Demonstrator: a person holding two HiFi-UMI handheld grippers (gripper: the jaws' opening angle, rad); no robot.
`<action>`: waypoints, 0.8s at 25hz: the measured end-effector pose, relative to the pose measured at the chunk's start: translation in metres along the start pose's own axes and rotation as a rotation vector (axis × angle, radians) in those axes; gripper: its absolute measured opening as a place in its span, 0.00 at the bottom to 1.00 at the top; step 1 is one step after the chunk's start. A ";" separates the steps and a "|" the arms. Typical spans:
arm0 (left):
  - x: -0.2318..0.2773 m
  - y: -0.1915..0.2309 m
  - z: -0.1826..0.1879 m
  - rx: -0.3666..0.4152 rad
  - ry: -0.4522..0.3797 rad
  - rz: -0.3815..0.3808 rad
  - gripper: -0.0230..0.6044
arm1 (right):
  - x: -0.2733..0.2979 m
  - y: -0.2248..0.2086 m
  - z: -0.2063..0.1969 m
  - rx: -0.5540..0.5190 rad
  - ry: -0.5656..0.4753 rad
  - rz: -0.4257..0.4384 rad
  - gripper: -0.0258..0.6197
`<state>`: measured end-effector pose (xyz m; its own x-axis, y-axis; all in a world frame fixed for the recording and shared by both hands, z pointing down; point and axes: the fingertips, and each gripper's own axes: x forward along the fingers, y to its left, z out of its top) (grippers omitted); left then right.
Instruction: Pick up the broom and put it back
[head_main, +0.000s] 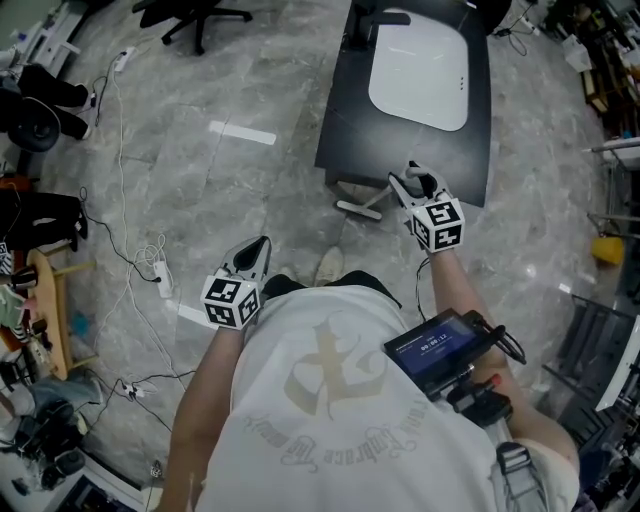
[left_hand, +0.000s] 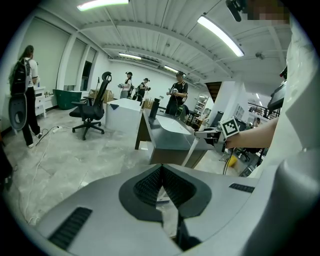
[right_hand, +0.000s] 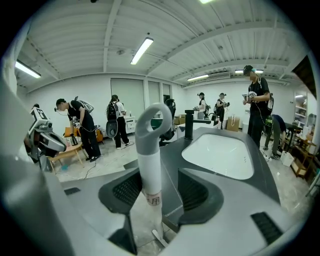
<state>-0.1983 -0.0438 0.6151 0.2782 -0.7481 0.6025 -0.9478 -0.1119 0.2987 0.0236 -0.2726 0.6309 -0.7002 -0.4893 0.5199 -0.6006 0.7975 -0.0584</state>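
Note:
The broom (head_main: 372, 208) leans against the near edge of a dark table (head_main: 345, 130), its head on the floor. In the right gripper view its white handle with a grey loop top (right_hand: 150, 165) stands upright between the jaws of my right gripper (right_hand: 160, 186). The jaws stand wide; the handle is next to the left pad, with a clear gap to the right pad. In the head view my right gripper (head_main: 408, 181) is at the handle's top. My left gripper (head_main: 254, 251) hangs low at the left over the floor, shut and empty (left_hand: 161, 172), and sees the broom handle (left_hand: 190, 152) from the side.
A white basin-shaped inset (head_main: 420, 70) fills the table top. Cables (head_main: 120, 200) and a power strip (head_main: 162, 276) trail over the marble floor at the left. An office chair (head_main: 195, 15) stands at the back, a wooden stool (head_main: 48, 300) at the far left. Several people stand around the room.

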 end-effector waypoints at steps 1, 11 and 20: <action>0.000 0.000 0.000 0.002 0.001 -0.001 0.06 | 0.000 0.001 0.000 0.000 -0.002 0.002 0.37; -0.004 0.005 0.000 0.017 -0.006 -0.028 0.06 | -0.008 0.002 0.003 0.041 -0.023 -0.033 0.39; -0.008 0.020 0.007 0.054 -0.013 -0.109 0.06 | -0.044 0.010 0.007 0.132 -0.051 -0.165 0.38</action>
<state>-0.2211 -0.0446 0.6107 0.3784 -0.7377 0.5592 -0.9192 -0.2279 0.3212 0.0457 -0.2456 0.6011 -0.6045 -0.6295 0.4881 -0.7518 0.6534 -0.0884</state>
